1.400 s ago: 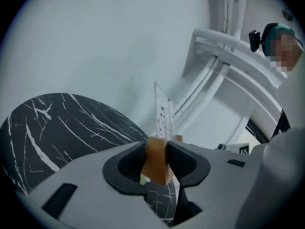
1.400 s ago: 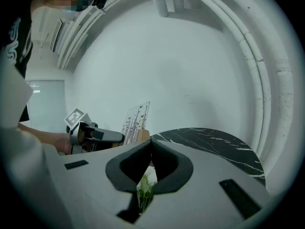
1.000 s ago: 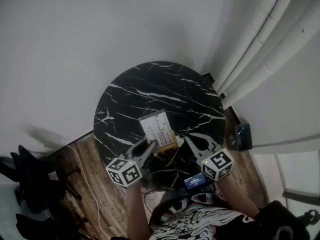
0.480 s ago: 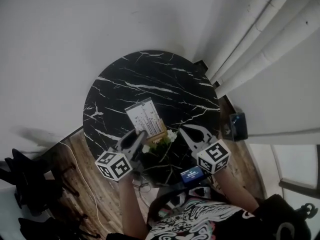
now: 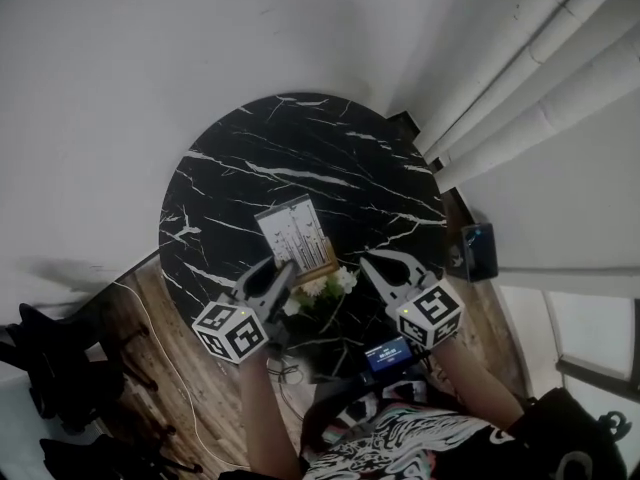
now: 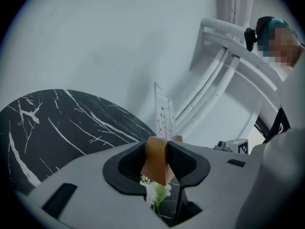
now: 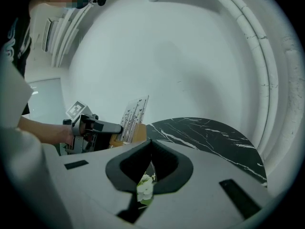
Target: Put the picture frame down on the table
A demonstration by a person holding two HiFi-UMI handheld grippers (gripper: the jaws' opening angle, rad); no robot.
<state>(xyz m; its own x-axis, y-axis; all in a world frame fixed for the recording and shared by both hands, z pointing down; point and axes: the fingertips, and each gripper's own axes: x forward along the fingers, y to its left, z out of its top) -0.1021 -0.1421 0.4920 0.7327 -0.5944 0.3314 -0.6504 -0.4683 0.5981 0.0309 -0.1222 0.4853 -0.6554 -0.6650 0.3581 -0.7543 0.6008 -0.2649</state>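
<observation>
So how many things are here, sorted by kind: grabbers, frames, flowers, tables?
grippers: 2, the left gripper and the right gripper
picture frame: 1
bunch of white flowers: 1
round black table: 1
total: 5

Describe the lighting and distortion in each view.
Head view: dim, the dark table swallowing detail, the pale frame standing out. Left gripper view: fisheye, black corners, the frame's wooden base sharp between the jaws. Right gripper view: same fisheye, even light, flowers below the jaws soft.
</observation>
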